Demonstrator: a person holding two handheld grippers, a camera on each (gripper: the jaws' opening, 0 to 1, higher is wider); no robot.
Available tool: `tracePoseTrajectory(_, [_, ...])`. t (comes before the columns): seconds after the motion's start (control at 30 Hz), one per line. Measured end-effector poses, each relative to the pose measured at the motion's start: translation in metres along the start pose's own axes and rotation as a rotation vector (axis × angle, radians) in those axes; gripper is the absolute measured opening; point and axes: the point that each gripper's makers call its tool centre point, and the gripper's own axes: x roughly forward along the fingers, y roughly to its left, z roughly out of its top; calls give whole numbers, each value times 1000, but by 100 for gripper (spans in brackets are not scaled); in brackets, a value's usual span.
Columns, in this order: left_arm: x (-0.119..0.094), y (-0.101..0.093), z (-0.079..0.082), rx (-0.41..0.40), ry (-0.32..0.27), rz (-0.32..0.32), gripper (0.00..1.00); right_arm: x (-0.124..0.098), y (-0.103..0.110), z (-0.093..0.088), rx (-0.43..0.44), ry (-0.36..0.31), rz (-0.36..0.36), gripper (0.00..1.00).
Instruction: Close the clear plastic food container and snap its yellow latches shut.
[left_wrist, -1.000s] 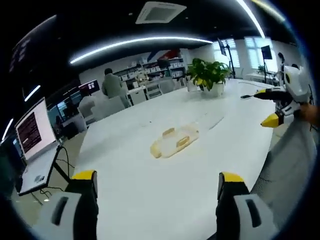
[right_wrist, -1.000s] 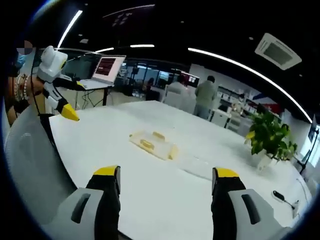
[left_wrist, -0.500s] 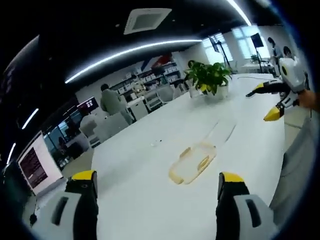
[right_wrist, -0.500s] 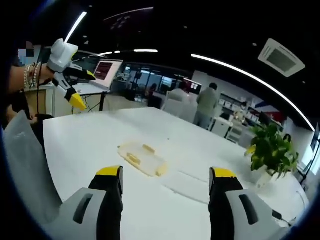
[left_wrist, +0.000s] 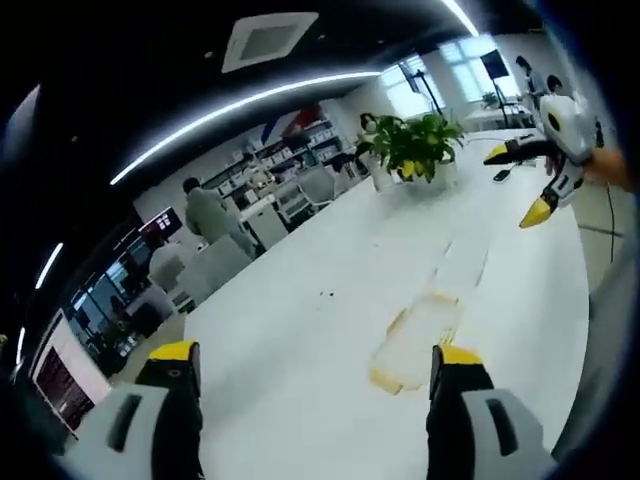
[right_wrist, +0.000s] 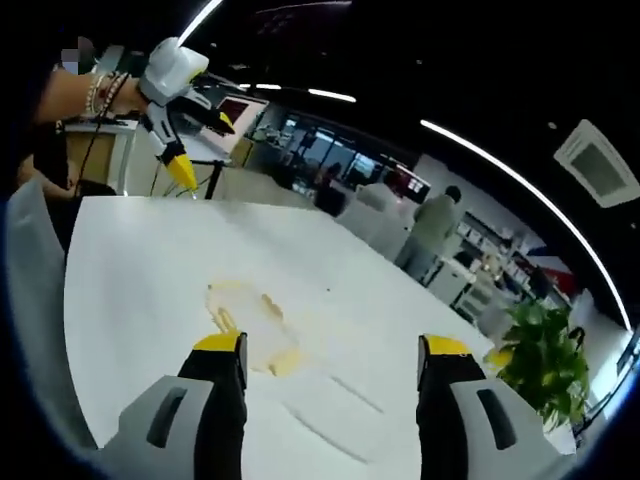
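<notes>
1. Left gripper (left_wrist: 310, 375) hovers above the white worktop (left_wrist: 300, 330), fingers spread, holding nothing.
2. Right gripper (right_wrist: 325, 365) likewise, fingers spread and empty.
3. Clear container (left_wrist: 415, 340) with yellow latches (right_wrist: 283, 358) lies on the worktop, just ahead of both.
4. Left gripper view: potted plant (left_wrist: 415, 145) at the far end.

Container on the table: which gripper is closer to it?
Left, probably. The container lies beside the jaws of the left gripper; the right gripper hovers slightly farther back.
</notes>
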Motion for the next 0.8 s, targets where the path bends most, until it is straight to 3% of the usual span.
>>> tracePoseTrajectory(0.33, [60,-11,-38,11,123,-126,91,60,0,-29,-64,83,80,66])
tracePoseTrajectory(0.53, [95,-24,-61,90,173,-217,91,95,15,-49,-132,153,214,63])
tracePoseTrajectory(0.67, [115,-34,-79,134,227,-274,91,119,22,-58,-233,194,293,59])
tracePoseTrajectory(0.8, [133,-49,-96,189,265,-351,91,134,39,-75,-302,263,411,64])
